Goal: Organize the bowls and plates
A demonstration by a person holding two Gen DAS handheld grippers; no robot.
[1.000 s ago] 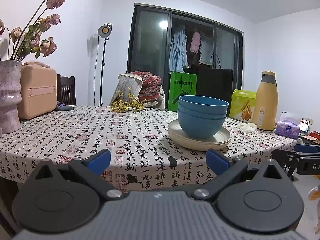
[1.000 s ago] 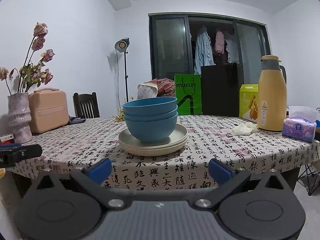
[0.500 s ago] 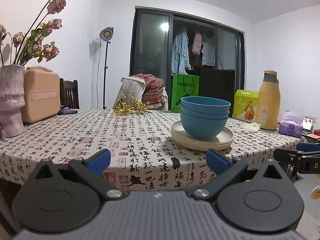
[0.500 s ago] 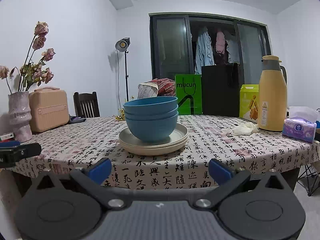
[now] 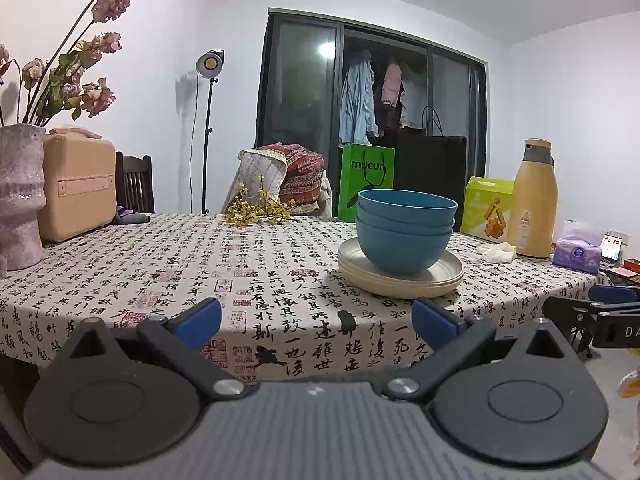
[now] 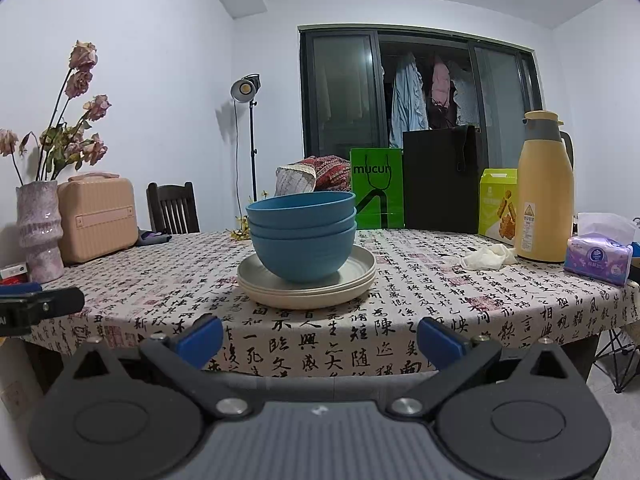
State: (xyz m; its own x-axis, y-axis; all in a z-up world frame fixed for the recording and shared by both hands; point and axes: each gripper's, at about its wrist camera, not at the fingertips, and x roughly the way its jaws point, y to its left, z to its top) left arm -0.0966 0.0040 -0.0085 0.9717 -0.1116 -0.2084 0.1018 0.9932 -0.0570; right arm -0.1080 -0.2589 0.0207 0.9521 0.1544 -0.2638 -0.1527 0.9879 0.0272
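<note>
3 blue bowls nested, sitting on stacked cream plates (3, looks like) on table. Left tool & right tool both wide apart, holding nothing, short of table edge.

- Left gripper: held level, pointing forward; jaws spread wide, blue fingertips well apart, nothing between them.
- Right gripper: level, forward-facing; jaws likewise spread wide, blue fingertips clasping nothing.

A yellow thermos stands beside a tissue pack; a flower vase sits opposite.
</note>
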